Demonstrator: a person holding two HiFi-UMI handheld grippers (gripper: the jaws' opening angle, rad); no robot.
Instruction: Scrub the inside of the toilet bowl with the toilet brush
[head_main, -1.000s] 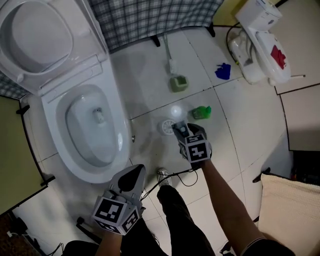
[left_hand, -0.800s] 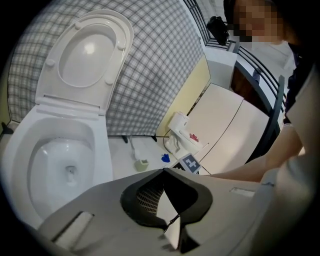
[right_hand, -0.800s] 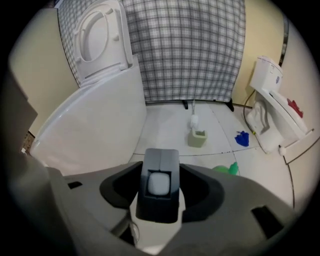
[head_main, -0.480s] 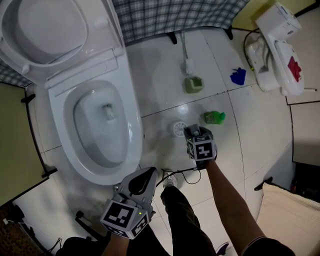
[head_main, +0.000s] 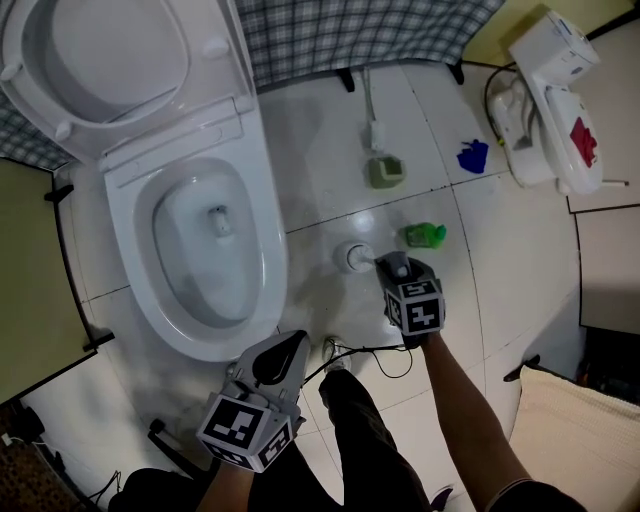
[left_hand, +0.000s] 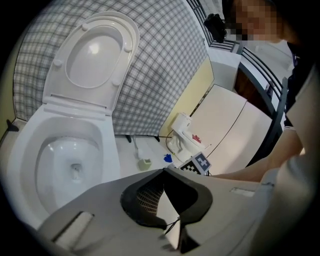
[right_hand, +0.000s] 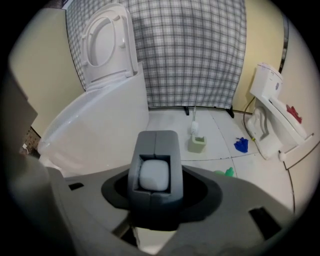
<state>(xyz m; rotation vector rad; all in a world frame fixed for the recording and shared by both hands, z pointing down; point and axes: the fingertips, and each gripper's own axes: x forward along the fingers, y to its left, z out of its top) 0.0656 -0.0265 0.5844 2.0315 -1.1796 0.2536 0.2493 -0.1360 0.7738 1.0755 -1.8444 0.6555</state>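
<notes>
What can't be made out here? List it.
Right claw: its jaws have just been closing on a white knob; what the knob tops is hidden by the claw in its own and the head view.
Lid: far end cut off by the head view's top edge.
Blue thing: too small to name, head view.
Bowl: near rim hidden behind the left claw in its view.

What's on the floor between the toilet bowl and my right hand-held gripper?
A round white brush holder stands there; the head view shows it.
</notes>
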